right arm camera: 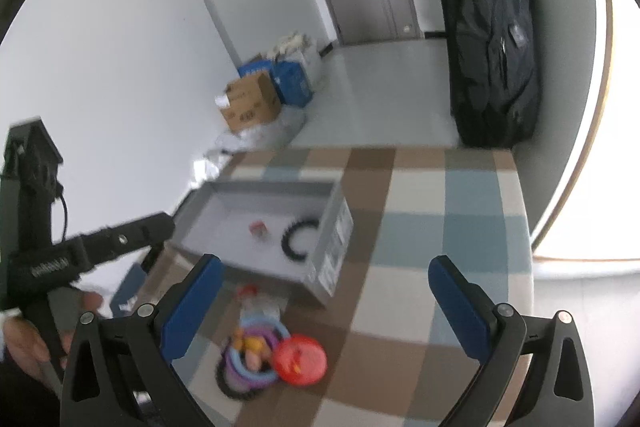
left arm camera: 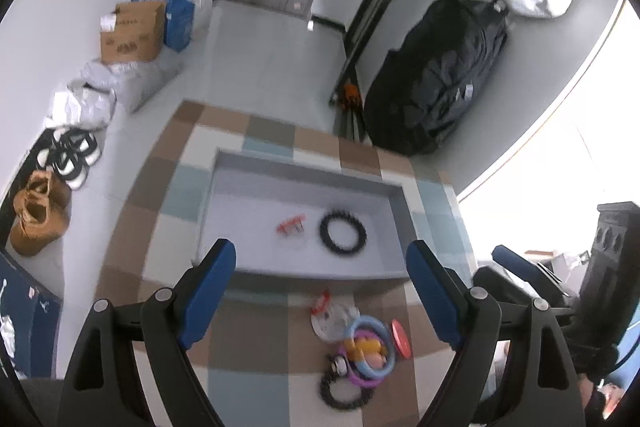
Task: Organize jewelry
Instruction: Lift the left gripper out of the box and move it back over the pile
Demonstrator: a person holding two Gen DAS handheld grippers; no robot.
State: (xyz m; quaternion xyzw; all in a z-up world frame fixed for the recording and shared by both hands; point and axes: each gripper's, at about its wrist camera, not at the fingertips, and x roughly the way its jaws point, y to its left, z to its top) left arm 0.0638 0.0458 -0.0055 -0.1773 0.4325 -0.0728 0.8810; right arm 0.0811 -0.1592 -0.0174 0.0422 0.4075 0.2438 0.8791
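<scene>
Both claws were seen released, with nothing between their blue pads. The left claw (left arm camera: 320, 295) was held above the bench (left arm camera: 248, 347), pointed obliquely downward, and the heap of jewelry (left arm camera: 360, 351) was found just below and a little to the right of its centre, so nearly between its two fingers. The grey box (left arm camera: 224, 187) was lying beyond the fingertips, farther from the claw, and a black bracelet (left arm camera: 342, 235) and a small red piece (left arm camera: 291, 225) were already placed in it.

The right claw (right arm camera: 326, 303) was opened very wide. In its own view the heap (right arm camera: 260, 351) was seen below and toward its left finger, with a red disc (right arm camera: 301, 359) at the near side. The heap has no clear long axis, being made of stacked rings. The left claw was judged to be the nearer one for the next pick, but the blur made this not certain.
</scene>
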